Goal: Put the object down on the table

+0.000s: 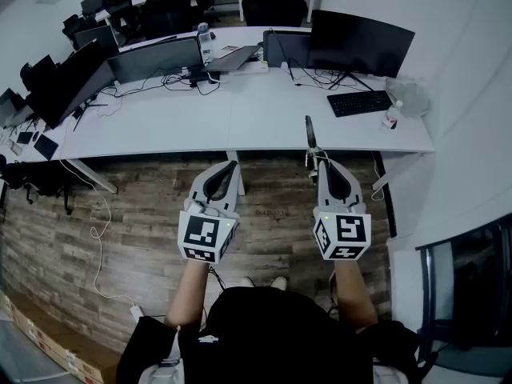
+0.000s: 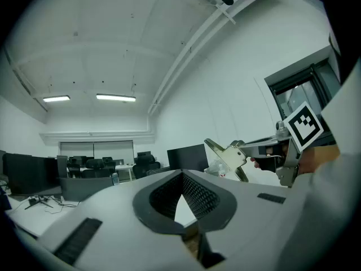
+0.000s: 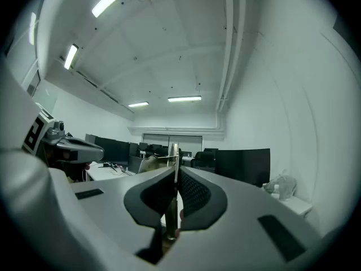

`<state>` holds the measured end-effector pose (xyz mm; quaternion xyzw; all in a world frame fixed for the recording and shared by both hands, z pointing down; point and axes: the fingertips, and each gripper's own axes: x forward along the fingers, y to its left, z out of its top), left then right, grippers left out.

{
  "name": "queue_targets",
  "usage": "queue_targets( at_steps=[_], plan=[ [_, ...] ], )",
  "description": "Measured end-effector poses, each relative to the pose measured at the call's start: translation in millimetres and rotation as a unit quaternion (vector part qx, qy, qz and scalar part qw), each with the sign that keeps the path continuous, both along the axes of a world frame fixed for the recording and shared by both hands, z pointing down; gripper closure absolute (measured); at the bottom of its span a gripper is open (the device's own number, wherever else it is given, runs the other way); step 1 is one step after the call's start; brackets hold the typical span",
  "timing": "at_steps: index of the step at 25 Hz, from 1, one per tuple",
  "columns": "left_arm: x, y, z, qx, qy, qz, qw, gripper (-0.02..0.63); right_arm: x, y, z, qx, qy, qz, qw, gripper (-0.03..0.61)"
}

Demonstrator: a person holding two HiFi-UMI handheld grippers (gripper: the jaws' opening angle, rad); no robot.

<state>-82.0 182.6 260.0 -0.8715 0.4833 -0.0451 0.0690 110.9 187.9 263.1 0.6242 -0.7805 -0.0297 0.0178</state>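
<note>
A thin, flat brass-coloured metal piece (image 1: 310,137) sticks out of my right gripper (image 1: 322,160), which is shut on it. The piece reaches over the front edge of the white table (image 1: 240,118). In the left gripper view the metal piece (image 2: 228,158) shows broadside, held in the air at the right. Seen edge-on in the right gripper view, the metal piece (image 3: 175,161) stands between the closed pads of the right gripper (image 3: 175,173). My left gripper (image 1: 232,165) hangs level with the right one, over the floor just short of the table. The left gripper (image 2: 181,175) is shut and holds nothing.
On the table stand monitors (image 1: 360,42), a black keyboard (image 1: 359,102), a laptop (image 1: 236,57), cables and a clear plastic bag (image 1: 406,96) at the right end. The near strip of the table is bare. Wooden floor (image 1: 144,214) lies under both grippers.
</note>
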Motion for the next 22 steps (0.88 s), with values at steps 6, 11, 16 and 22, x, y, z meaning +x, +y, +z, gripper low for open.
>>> queue_targets(
  at_steps=[6, 11, 16, 22],
  plan=[
    [7, -2, 0, -0.003, -0.001, 0.001, 1.0, 0.6, 6, -1, 3, -0.005, -0.006, -0.002, 1.0, 0.554],
    [18, -1, 1, -0.004, -0.002, 0.001, 1.0, 0.6, 13, 1, 5, -0.007, -0.013, -0.008, 1.0, 0.554],
    [33, 4, 3, -0.004, -0.003, -0.001, 1.0, 0.6, 25, 5, 6, -0.007, -0.015, -0.016, 1.0, 0.554],
    [54, 19, 9, -0.004, -0.007, -0.003, 1.0, 0.6, 41, 17, 11, -0.004, -0.021, -0.026, 0.999, 0.554]
  ],
)
